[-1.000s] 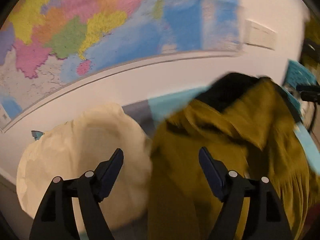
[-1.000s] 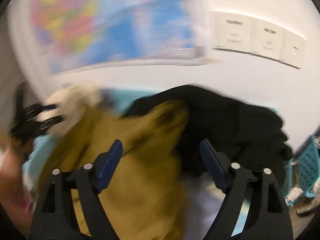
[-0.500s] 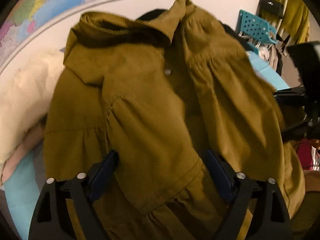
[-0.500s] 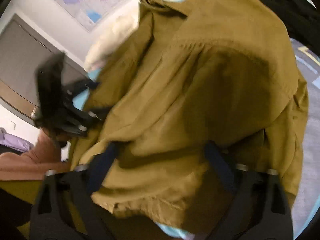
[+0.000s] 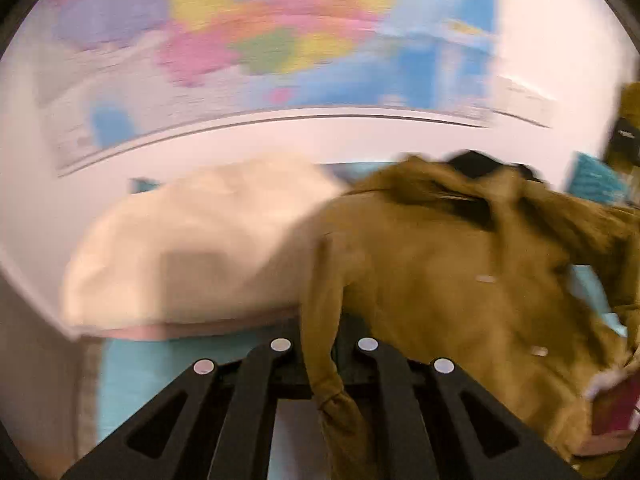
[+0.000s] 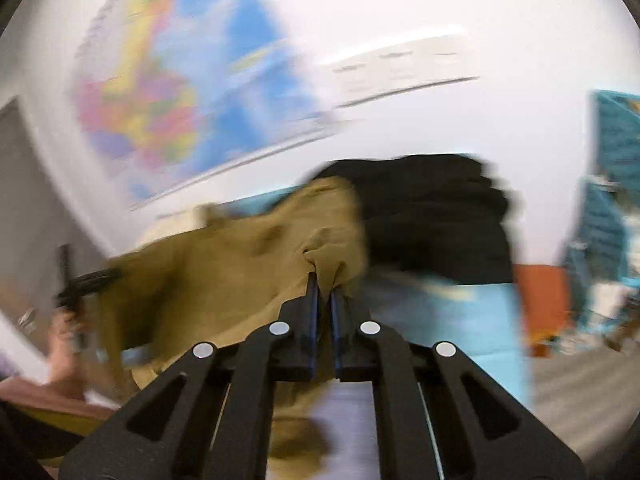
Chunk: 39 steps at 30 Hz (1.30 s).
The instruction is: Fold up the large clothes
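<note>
An olive-brown shirt-like garment [image 5: 460,280] lies bunched on the teal surface [image 5: 120,380], blurred by motion. In the left wrist view a strip of its cloth runs between the jaws of my left gripper [image 5: 322,340], which are closing tight on it; the fingertips are hidden by the cloth. My right gripper [image 6: 325,280] is closing on a puckered fold of the same garment [image 6: 240,272], and its blue pads [image 6: 313,300] pinch the cloth. The right wrist view also shows the left gripper [image 6: 80,284] at far left, held by a hand [image 6: 64,340].
A cream pile of cloth [image 5: 192,248] lies left of the garment and a black garment [image 6: 432,216] behind it on the right. A colourful map [image 5: 280,32] hangs on the white wall. A teal perforated chair [image 6: 612,160] and an orange-red object [image 6: 540,304] are at right.
Both grippers stood open over the olive garment before; both are now shut on its cloth. Both views have swung up towards the wall, and the garment looks pulled and bunched.
</note>
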Each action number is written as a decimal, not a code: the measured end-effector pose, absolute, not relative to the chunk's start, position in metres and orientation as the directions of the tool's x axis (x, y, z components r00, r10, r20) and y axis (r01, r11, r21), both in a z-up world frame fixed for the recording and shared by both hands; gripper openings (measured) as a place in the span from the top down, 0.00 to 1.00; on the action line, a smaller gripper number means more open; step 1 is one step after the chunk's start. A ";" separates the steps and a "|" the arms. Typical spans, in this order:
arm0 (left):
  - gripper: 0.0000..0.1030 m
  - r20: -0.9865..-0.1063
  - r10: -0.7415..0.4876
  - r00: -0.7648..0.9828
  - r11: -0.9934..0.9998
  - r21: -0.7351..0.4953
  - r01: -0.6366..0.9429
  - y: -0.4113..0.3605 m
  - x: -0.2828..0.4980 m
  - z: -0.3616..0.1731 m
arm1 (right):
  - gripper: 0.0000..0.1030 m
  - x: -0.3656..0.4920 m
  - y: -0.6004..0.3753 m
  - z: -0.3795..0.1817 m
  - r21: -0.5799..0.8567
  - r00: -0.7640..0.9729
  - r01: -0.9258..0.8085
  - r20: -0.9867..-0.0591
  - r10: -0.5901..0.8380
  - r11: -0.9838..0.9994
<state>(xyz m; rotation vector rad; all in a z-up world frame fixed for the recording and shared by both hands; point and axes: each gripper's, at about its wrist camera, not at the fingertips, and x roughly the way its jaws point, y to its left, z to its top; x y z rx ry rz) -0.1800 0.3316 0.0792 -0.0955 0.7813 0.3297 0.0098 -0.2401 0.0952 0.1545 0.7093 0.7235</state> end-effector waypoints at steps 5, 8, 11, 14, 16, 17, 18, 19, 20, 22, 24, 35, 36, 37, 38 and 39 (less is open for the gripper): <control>0.62 -0.739 0.559 0.376 0.794 0.348 -0.498 0.392 -0.160 0.032 | 0.72 0.057 -0.264 0.028 0.220 0.555 -0.353 -0.733 0.392 0.910; 0.58 -0.713 0.640 0.285 0.728 0.446 -0.520 0.402 -0.146 0.017 | 0.53 0.065 -0.264 0.009 0.146 0.566 -0.277 -0.774 0.284 0.950; 0.57 -0.680 0.610 0.407 0.756 0.345 -0.556 0.394 -0.148 0.050 | 0.37 0.047 -0.251 0.040 0.022 0.685 -0.275 -0.697 0.212 0.961; 0.42 -0.634 0.480 0.607 0.860 0.202 -0.469 0.367 -0.141 0.089 | 0.34 0.023 -0.219 0.084 -0.077 0.789 -0.352 -0.561 0.251 0.933; 0.42 -0.638 0.355 0.683 0.923 0.124 -0.365 0.346 -0.124 0.097 | 0.34 0.012 -0.184 0.099 -0.022 0.740 -0.511 -0.520 0.426 0.860; 0.42 -0.650 0.289 0.703 0.948 0.091 -0.306 0.335 -0.112 0.096 | 0.34 0.009 -0.166 0.099 0.009 0.690 -0.584 -0.522 0.502 0.812; 0.42 -0.659 0.247 0.710 0.961 0.074 -0.266 0.325 -0.103 0.092 | 0.35 0.010 -0.143 0.097 0.055 0.608 -0.667 -0.537 0.585 0.743; 0.42 -0.677 0.189 0.711 0.976 0.053 -0.210 0.313 -0.088 0.086 | 0.36 0.015 -0.120 0.089 0.119 0.514 -0.729 -0.554 0.655 0.674; 0.42 -0.692 0.140 0.709 0.986 0.030 -0.166 0.303 -0.073 0.079 | 0.36 0.022 -0.103 0.082 0.166 0.446 -0.760 -0.570 0.690 0.629; 0.39 -0.721 0.076 0.688 0.992 -0.014 -0.124 0.283 -0.049 0.064 | 0.37 0.041 -0.067 0.059 0.266 0.298 -0.798 -0.605 0.738 0.541; 0.37 -0.750 0.032 0.661 0.988 -0.077 -0.136 0.270 -0.026 0.051 | 0.37 0.067 -0.028 0.033 0.355 0.189 -0.790 -0.634 0.750 0.499; 0.93 -0.752 -0.038 0.658 0.944 -0.243 -0.223 0.308 0.054 0.046 | 0.95 0.158 0.043 0.027 0.591 0.062 -0.693 -0.522 0.851 0.413; 0.93 -0.746 -0.036 0.665 0.944 -0.243 -0.221 0.307 0.065 0.052 | 0.96 0.167 0.040 0.038 0.610 0.083 -0.684 -0.480 0.874 0.400; 0.92 -0.748 -0.033 0.663 0.947 -0.236 -0.219 0.308 0.072 0.056 | 0.96 0.175 0.037 0.048 0.631 0.112 -0.667 -0.439 0.891 0.395; 0.89 -0.759 -0.037 0.650 0.949 -0.231 -0.216 0.311 0.080 0.056 | 0.96 0.187 0.034 0.057 0.657 0.149 -0.637 -0.409 0.900 0.403; 0.83 -0.776 -0.047 0.629 0.944 -0.239 -0.225 0.314 0.087 0.055 | 0.96 0.197 0.034 0.059 0.671 0.164 -0.617 -0.402 0.901 0.412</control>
